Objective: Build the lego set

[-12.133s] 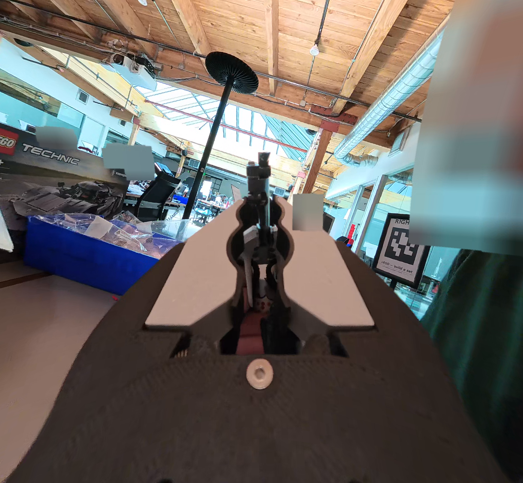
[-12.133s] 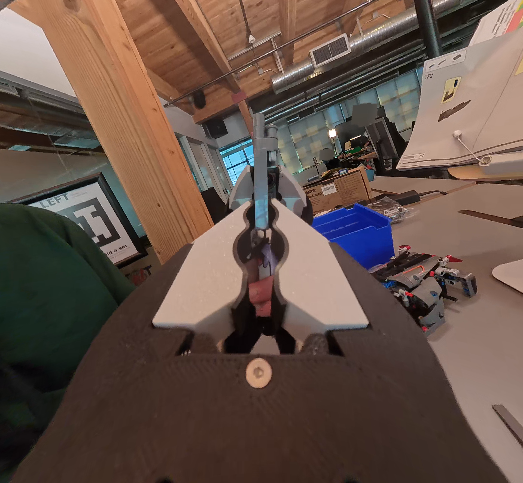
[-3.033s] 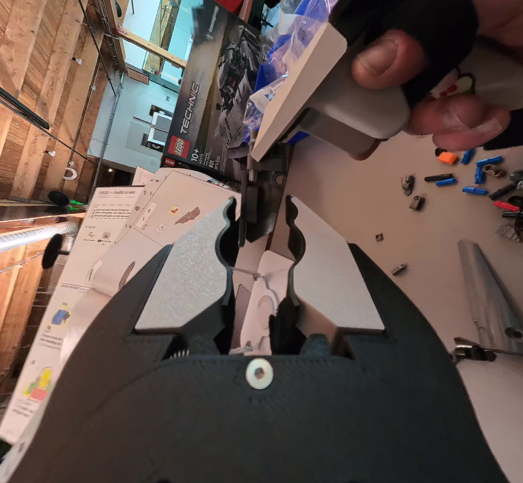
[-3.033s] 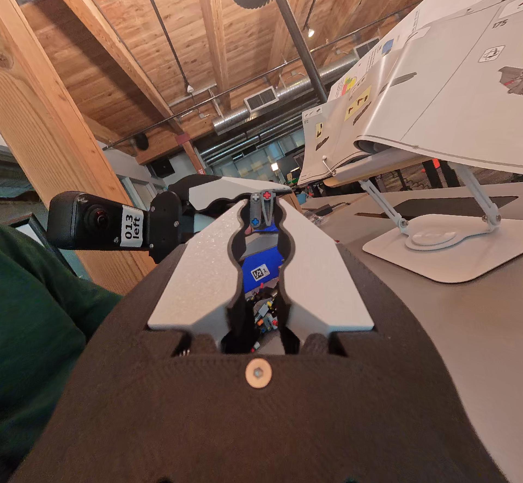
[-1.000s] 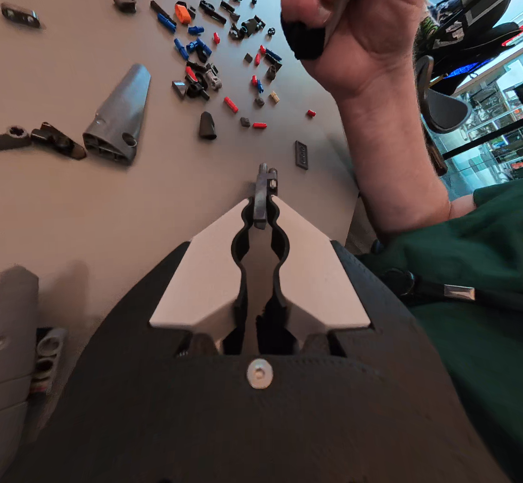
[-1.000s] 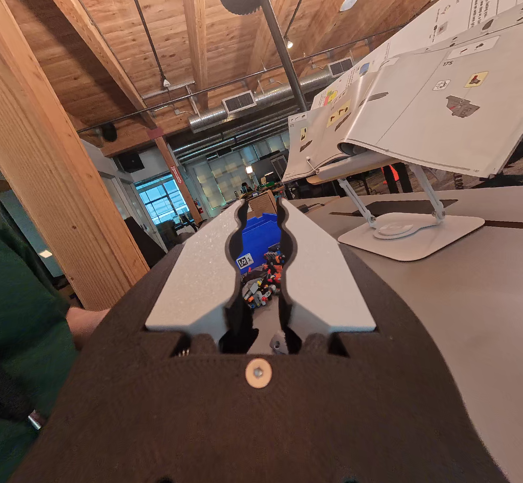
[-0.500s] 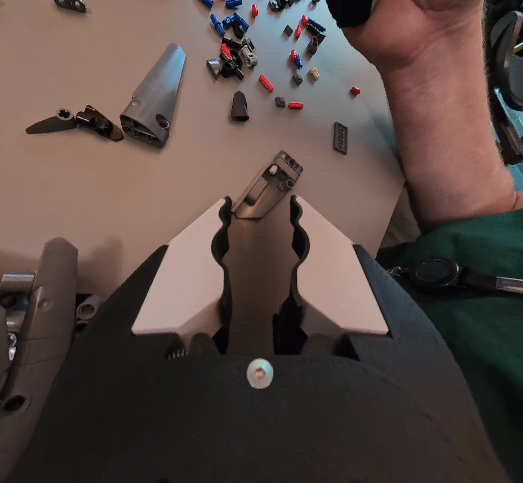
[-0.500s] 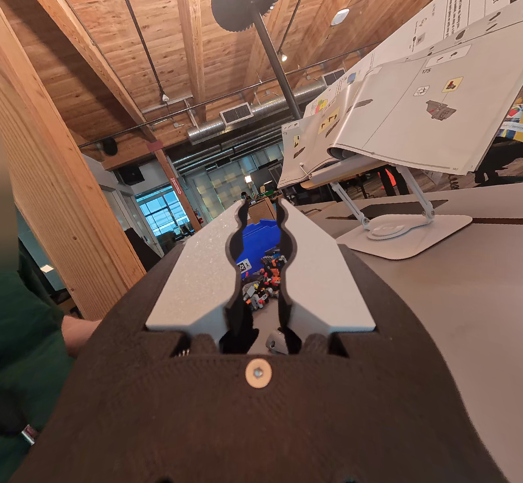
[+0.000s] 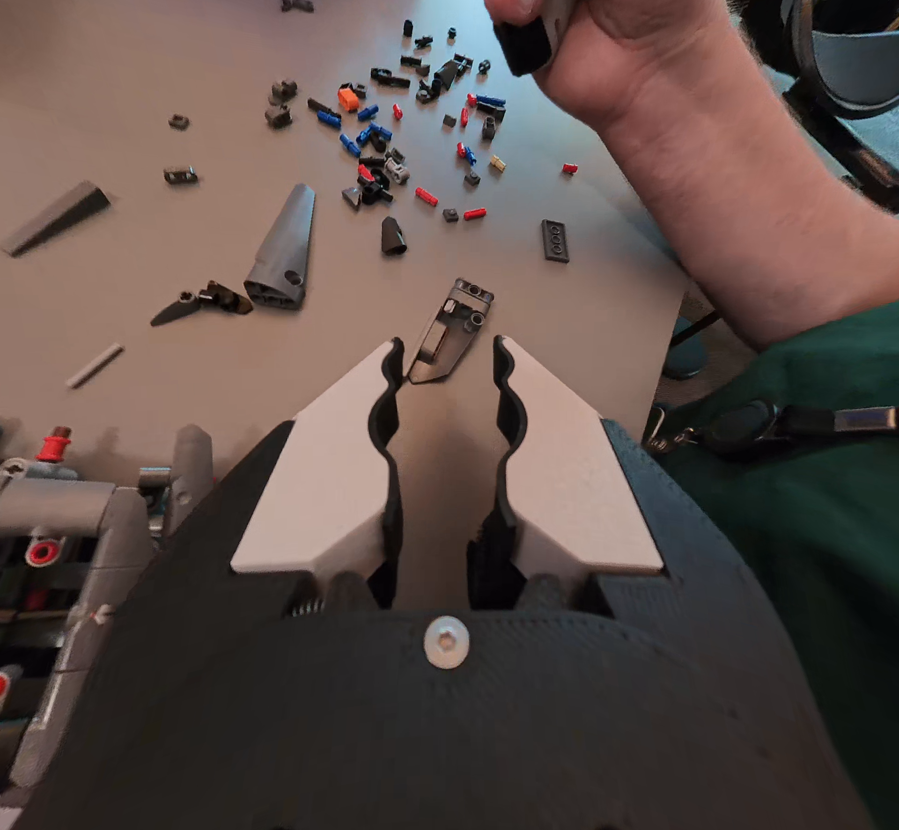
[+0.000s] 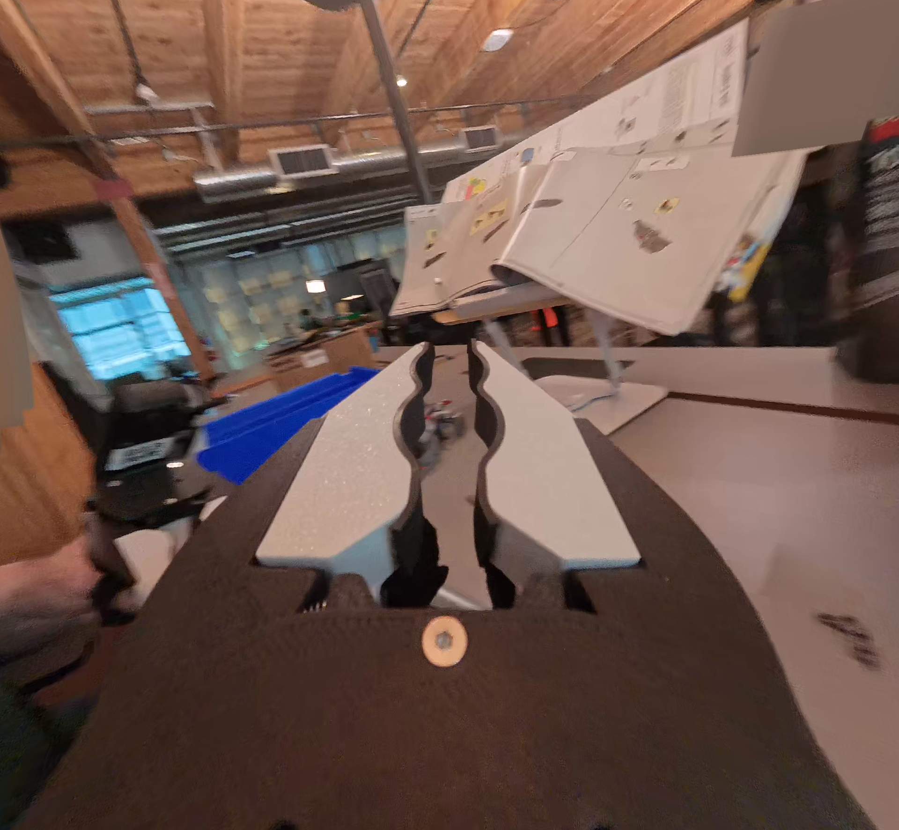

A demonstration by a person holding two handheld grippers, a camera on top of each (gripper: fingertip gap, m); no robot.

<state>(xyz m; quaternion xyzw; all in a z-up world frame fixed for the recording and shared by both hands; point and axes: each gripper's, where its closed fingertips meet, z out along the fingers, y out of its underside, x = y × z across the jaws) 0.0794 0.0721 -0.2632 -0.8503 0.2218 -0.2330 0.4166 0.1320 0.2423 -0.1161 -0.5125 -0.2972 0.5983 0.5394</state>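
Note:
My left gripper [image 9: 447,344] is open and empty above the grey table [image 9: 146,53]. A small grey panel piece [image 9: 450,332] lies on the table just beyond its fingertips, free of them. A larger grey wing panel [image 9: 284,250] lies to the left, and several small loose pieces [image 9: 389,135] are scattered farther off. The partly built grey model [image 9: 63,544] sits at the lower left. My right gripper [image 10: 448,350] is open and empty, held level over the table; the model [image 10: 440,422] shows blurred between its fingers.
A person's hand and forearm [image 9: 681,125] cross the upper right of the left wrist view. An open instruction booklet on a stand [image 10: 608,242] and a blue bin [image 10: 272,422] stand ahead in the right wrist view. The table edge [image 9: 676,301] runs close on the right. My right fingertips sit around 25 cm from my left ones.
My left gripper opened and let the small grey panel piece drop onto the table, then drew back slightly. The right gripper, empty, swung to the right; its view is blurred.

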